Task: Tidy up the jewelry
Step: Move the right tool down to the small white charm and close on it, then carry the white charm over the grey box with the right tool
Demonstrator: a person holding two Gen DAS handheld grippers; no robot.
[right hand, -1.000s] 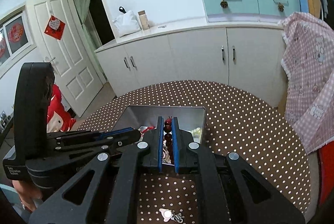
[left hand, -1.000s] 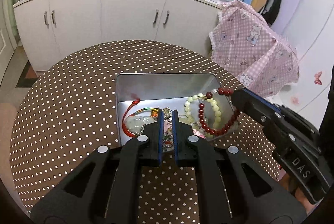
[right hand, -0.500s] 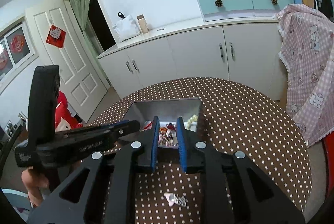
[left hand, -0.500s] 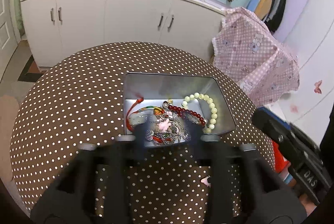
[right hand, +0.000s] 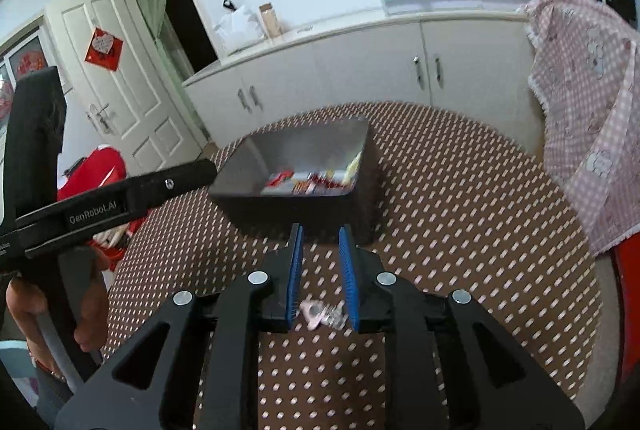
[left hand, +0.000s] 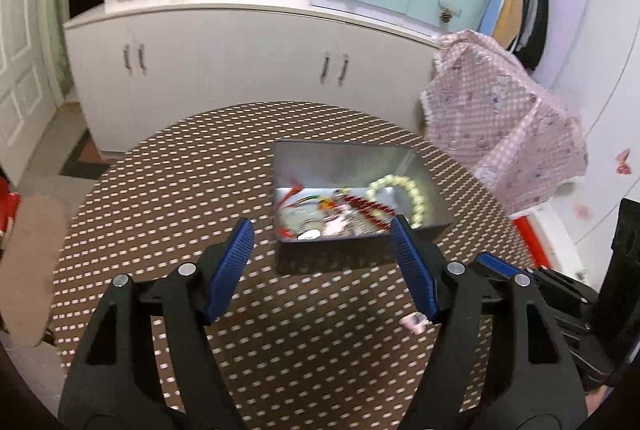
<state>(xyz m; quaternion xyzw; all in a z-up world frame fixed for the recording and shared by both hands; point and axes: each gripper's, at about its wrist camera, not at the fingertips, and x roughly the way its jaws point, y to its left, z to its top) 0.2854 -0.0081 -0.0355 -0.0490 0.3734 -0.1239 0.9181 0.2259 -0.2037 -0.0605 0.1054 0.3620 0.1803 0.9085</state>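
An open metal tin point(left hand: 340, 155) stands on the brown dotted round table point(left hand: 180, 189). In it lie a pale green bead bracelet point(left hand: 400, 189), a dark red bead bracelet point(left hand: 370, 207) and several tangled pieces. My left gripper point(left hand: 320, 230) hovers short of the tin's near wall, its jaws opening wide, nothing between them. My right gripper point(right hand: 321, 232) is also near the tin point(right hand: 296, 149), its jaws opening a little. A small pink trinket point(right hand: 320, 312) lies on the cloth below the gap, not pinched. The same trinket point(left hand: 414, 322) shows by the left gripper's right finger.
White cupboards point(left hand: 240, 69) run behind the table. A pink checked cloth point(left hand: 508, 133) is draped over something at the table's right. A person's hand point(right hand: 90, 310) holds the left gripper's handle point(right hand: 132, 193) at the left of the right wrist view.
The right gripper let the red bead bracelet go; it now lies in the tin. The left gripper went from shut to wide open. Both drew back from the tin.
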